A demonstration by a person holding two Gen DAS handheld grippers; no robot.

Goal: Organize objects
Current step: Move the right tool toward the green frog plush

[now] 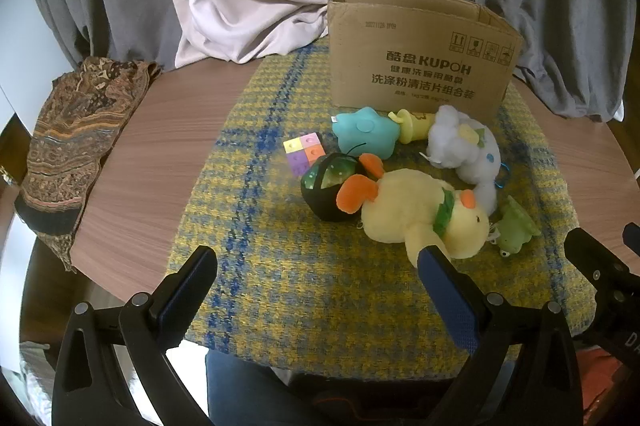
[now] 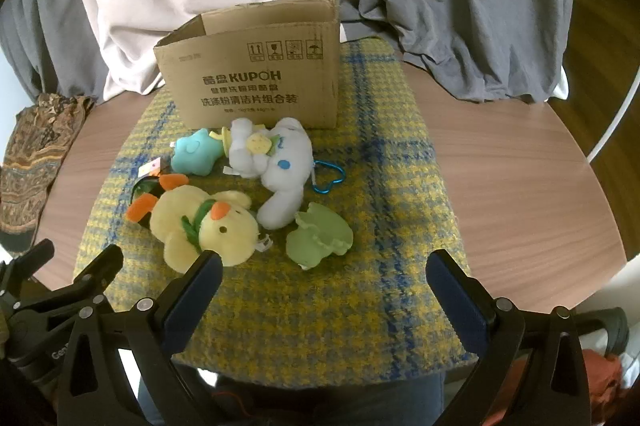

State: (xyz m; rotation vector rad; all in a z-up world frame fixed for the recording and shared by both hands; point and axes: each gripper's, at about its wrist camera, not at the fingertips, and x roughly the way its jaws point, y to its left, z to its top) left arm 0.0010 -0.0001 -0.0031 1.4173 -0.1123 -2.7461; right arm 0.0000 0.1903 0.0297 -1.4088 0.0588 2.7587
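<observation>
Left gripper (image 1: 316, 258): jaws spread wide, nothing between them, hovering over the near edge of the cloth; its right finger overlaps the duck's wing in the left wrist view, contact unclear.
Right gripper (image 2: 324, 266): also wide open and empty, poised low over the cloth in front of the toy cluster.
Yellow duck (image 2: 204, 222): one, pale yellow plush, orange beak and feet, green neck scarf, lying on its side nearest the grippers.
White plush (image 2: 276, 162): one, fluffy white with a blue dot and a yellow patch, stretched out just beyond the duck, blue carabiner (image 2: 330, 178) at its side.
Teal star (image 1: 366, 136): one, soft turquoise, right in front of the box.
Green frog plush (image 2: 320, 236): one, light green, crumpled, just beside the duck's head.
Dark ball (image 1: 330, 190): one, black with green panels, pressed against the duck's orange feet.
Colour cube (image 1: 302, 152): one, squares of yellow, pink, purple and orange, touching the ball's far side.
Yellow toy (image 1: 412, 126): one, partly hidden between star and white plush, shape hard to tell.
Cardboard box (image 2: 256, 82): one, open-topped, printed "KUPOH", upright behind the toys.
Plaid cloth (image 1: 280, 226): one, yellow and blue, under everything.
Round table (image 1: 160, 154): one, wood grain, patterned scarf (image 1: 76, 142) draped at its left edge.
</observation>
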